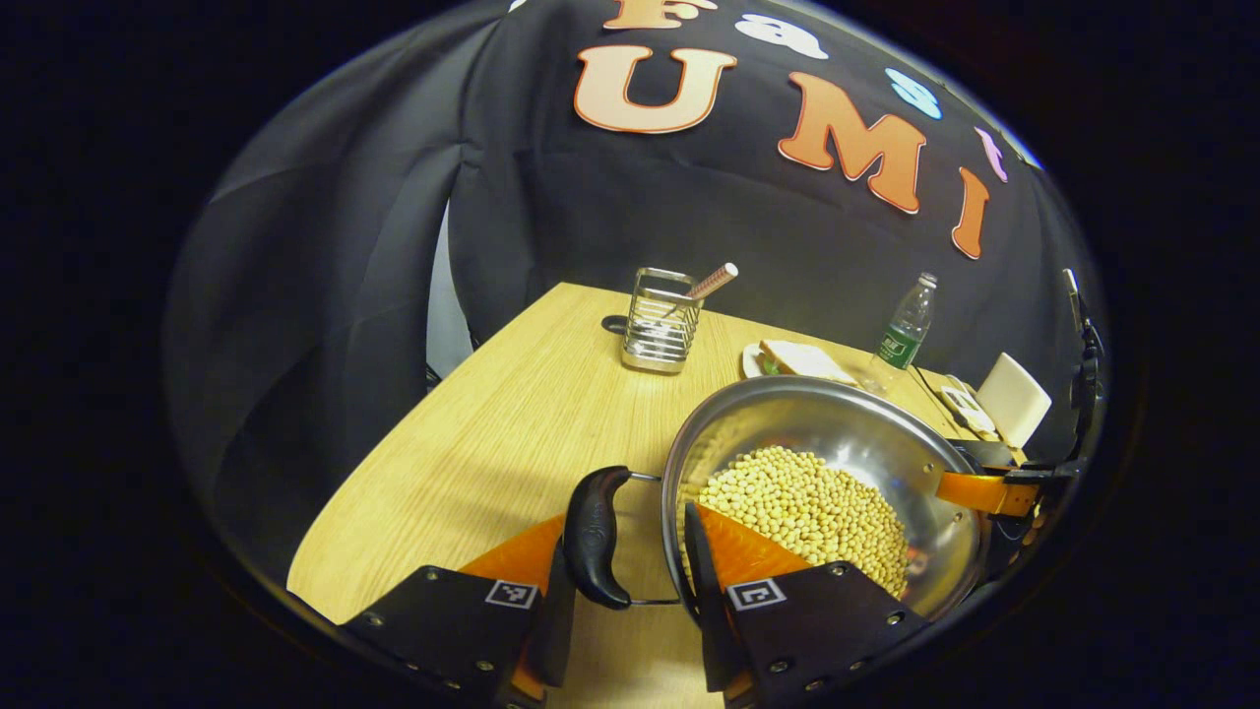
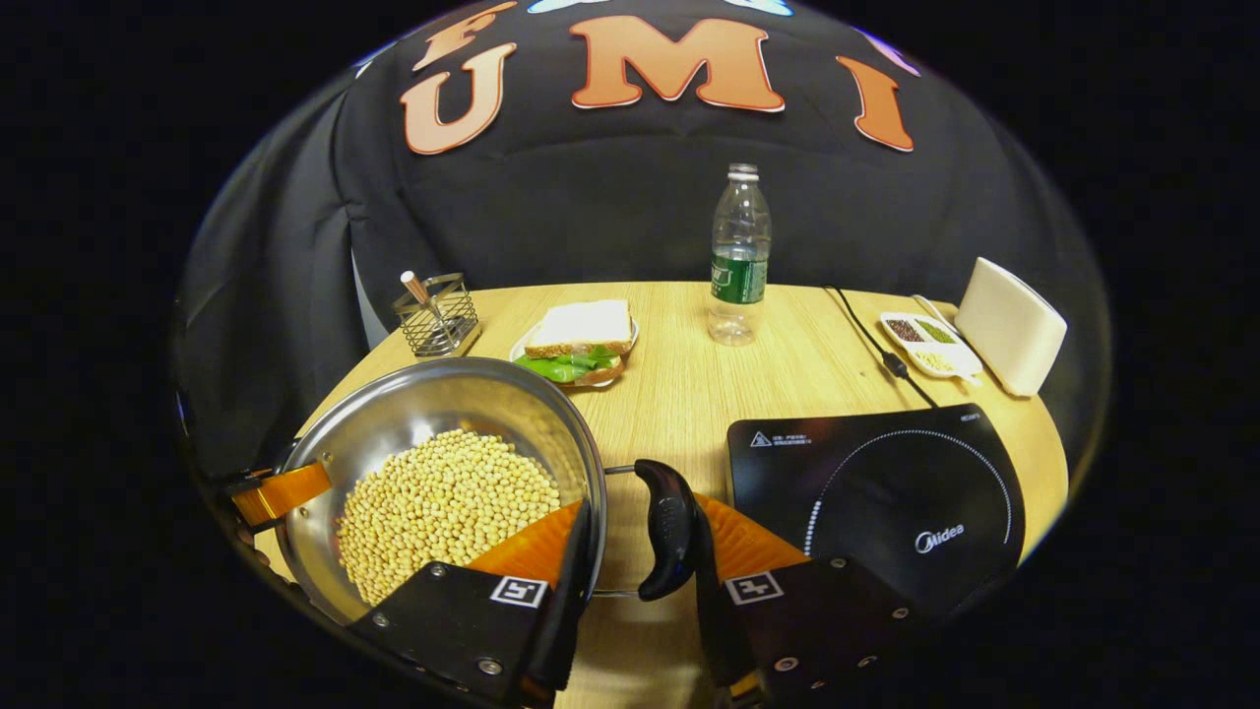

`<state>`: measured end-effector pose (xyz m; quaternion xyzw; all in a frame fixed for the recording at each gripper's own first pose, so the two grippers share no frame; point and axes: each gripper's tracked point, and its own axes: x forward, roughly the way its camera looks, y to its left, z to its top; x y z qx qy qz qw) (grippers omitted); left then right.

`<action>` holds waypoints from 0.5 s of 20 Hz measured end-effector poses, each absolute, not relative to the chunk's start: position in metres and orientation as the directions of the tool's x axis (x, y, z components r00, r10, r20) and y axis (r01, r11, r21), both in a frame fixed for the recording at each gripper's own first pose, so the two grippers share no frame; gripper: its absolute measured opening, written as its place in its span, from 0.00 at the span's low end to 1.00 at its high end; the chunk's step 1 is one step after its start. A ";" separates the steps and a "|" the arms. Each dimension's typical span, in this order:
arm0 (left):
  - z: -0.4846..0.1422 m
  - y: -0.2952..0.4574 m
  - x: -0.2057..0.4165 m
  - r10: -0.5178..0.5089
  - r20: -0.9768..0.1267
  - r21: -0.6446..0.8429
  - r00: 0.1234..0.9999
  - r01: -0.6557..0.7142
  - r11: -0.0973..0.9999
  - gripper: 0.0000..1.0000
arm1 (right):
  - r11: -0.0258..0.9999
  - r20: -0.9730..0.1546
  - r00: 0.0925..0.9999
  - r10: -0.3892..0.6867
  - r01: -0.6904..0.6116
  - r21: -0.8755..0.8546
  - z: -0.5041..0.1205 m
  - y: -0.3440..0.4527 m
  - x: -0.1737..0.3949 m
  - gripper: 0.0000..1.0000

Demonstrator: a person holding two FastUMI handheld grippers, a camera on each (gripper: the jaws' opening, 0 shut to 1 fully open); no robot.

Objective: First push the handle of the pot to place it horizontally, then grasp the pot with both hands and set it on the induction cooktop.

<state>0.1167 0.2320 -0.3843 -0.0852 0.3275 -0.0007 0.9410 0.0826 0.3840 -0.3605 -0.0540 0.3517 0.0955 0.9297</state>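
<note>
A steel pot half full of soybeans has a black loop handle on each side. My left gripper straddles the near handle: one finger presses the handle's outside, the other stands inside the rim against the wall. My right gripper grips the opposite handle the same way. Each view shows the other gripper's orange finger on the far rim. The black induction cooktop lies just right of the pot. Whether the pot rests on the table I cannot tell.
A wire utensil holder, a sandwich on a plate and a water bottle stand behind the pot. The cooktop's cord, a small spice tray and a white box sit at the back right.
</note>
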 end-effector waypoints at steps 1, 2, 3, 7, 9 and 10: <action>-0.377 0.227 0.110 -0.052 -0.608 -0.157 0.792 -0.056 0.986 0.54 | 0.975 -0.655 0.742 0.145 -0.218 -0.031 -0.353 0.382 0.082 0.47; -0.362 0.223 0.102 -0.047 -0.592 -0.145 0.805 -0.049 0.988 0.56 | 0.975 -0.648 0.747 0.152 -0.219 -0.024 -0.346 0.380 0.082 0.51; -0.348 0.220 0.102 -0.043 -0.574 -0.131 0.818 -0.040 0.991 0.54 | 0.976 -0.641 0.751 0.160 -0.218 -0.012 -0.339 0.377 0.082 0.46; -0.310 0.203 0.096 -0.036 -0.534 -0.097 0.845 -0.019 0.995 0.55 | 0.976 -0.614 0.768 0.182 -0.216 0.019 -0.309 0.360 0.075 0.51; -0.295 0.192 0.091 -0.039 -0.522 -0.097 0.852 -0.014 0.995 0.54 | 0.976 -0.602 0.777 0.186 -0.216 0.023 -0.295 0.348 0.071 0.51; -0.289 0.186 0.090 -0.042 -0.516 -0.094 0.856 -0.007 0.996 0.55 | 0.977 -0.597 0.781 0.186 -0.213 0.025 -0.289 0.343 0.070 0.51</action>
